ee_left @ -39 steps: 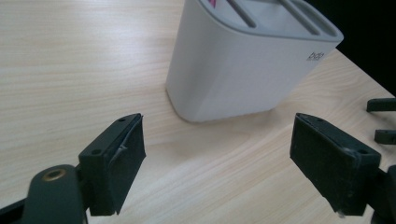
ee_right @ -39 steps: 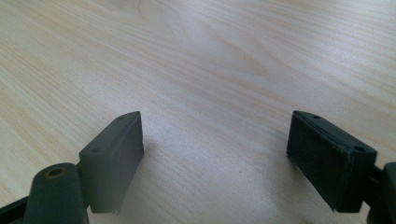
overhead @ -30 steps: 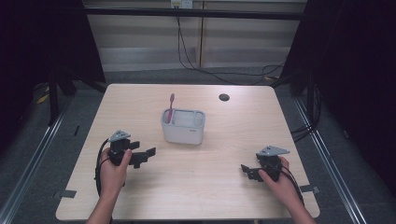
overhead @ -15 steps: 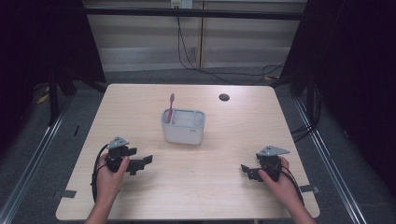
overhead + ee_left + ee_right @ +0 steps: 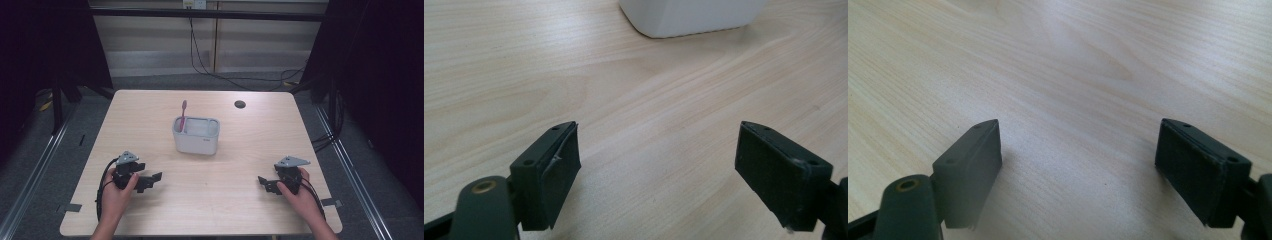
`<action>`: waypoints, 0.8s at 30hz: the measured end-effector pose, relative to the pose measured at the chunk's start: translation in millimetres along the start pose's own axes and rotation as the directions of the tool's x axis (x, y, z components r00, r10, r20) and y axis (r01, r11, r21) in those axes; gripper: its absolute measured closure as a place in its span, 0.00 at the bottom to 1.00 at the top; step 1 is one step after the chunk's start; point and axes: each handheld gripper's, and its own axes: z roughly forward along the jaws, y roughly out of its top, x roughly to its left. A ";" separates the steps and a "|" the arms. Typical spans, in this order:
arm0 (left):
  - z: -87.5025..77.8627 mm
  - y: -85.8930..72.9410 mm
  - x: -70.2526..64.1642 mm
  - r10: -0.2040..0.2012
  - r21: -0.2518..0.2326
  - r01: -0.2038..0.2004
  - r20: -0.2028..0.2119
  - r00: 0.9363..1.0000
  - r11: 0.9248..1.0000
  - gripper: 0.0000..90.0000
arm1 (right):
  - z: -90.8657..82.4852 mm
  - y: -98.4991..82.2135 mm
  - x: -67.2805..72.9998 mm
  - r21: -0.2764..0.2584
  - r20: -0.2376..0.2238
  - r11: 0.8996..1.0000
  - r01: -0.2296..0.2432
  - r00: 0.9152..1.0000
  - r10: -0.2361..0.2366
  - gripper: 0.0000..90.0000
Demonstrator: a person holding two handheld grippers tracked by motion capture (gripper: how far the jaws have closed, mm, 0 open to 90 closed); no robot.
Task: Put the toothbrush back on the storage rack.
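Setting: we see a light wooden table [image 5: 240, 150] in the middle of the high view, with grey floor around it, dark curtains at the left and right edges, and a pale wall panel with hanging black cables [image 5: 205, 50] along the top.

Table surface: pale wood grain runs across both gripper views; a small dark round spot [image 5: 240, 104] lies near the table's far edge, right of centre in the high view.

Container: a white rectangular holder [image 5: 196, 135] stands just above the centre of the high view; we also see its lower corner at the top edge of the left gripper view [image 5: 689, 17].

Toothbrush: a pink toothbrush [image 5: 183, 114] stands upright in the holder's left compartment, its head rising above the rim.

Left gripper: we find the left gripper [image 5: 150, 181] at the lower left of the high view, held in the person's left hand [image 5: 120, 192], low over the table, with its black cable looping to the left. In its own view [image 5: 656, 172] the two black jaws stand wide apart with bare wood between them; nothing is held.

Right gripper: the right gripper [image 5: 265, 184] sits at the lower right of the high view, in the person's right hand [image 5: 297, 192], a grey three-cornered plate on top. In its own view [image 5: 1078, 170] the jaws are likewise spread, with bare table between them.

Spacing: we note both grippers well apart from the holder and from each other.
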 end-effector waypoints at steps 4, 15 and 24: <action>0.5 -3.0 -0.4 0.021 0.019 -0.021 -0.017 1.000 1.000 0.20 | 0.0 0.0 0.0 0.000 0.000 1.000 0.000 1.000 0.000 0.20; 4.3 -8.3 -2.6 0.036 0.036 -0.035 -0.025 0.999 0.999 0.20 | 0.0 0.0 0.0 0.000 0.000 1.000 0.000 1.000 0.000 0.20; 7.5 -11.7 -4.7 0.046 0.042 -0.045 -0.028 0.999 0.998 0.19 | 0.0 0.0 0.0 0.000 0.000 1.000 0.000 1.000 0.000 0.20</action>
